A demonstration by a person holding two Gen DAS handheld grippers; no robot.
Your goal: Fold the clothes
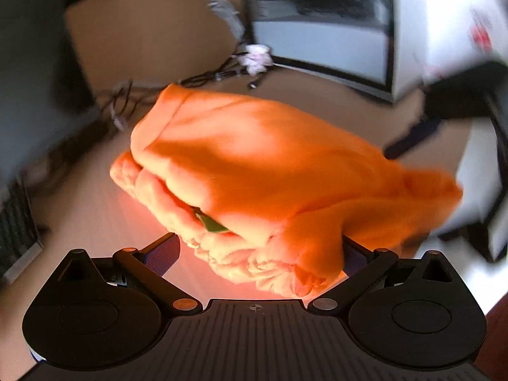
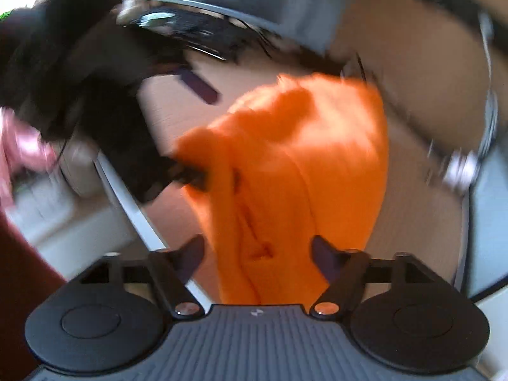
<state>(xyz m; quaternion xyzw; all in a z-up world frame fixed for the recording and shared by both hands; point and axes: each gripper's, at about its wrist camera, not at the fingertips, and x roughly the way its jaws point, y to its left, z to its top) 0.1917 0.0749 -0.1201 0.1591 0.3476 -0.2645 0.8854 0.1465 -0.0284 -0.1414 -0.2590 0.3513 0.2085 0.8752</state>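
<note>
**Orange garment bundled between spread grippers**

Left wrist view: the left gripper [image 1: 258, 250] stands wide open, gripping nothing; the folded orange garment [image 1: 254, 171] fills mid-frame on the tan table [image 1: 79, 209], its near edge between the fingers.

Right wrist view: the right gripper [image 2: 257, 254] is spread too, gripping nothing, with the garment [image 2: 298, 165] running between its fingers toward frame centre.

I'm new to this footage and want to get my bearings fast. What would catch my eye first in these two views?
The bright orange garment dominates both views, bunched in folded layers on the tan tabletop. The left tool sits at its near edge with both fingers spread wide around the bundle; the right tool is likewise open, with cloth running between its fingers. Everything behind is motion-blurred: a dark monitor and tangled cables.
</note>
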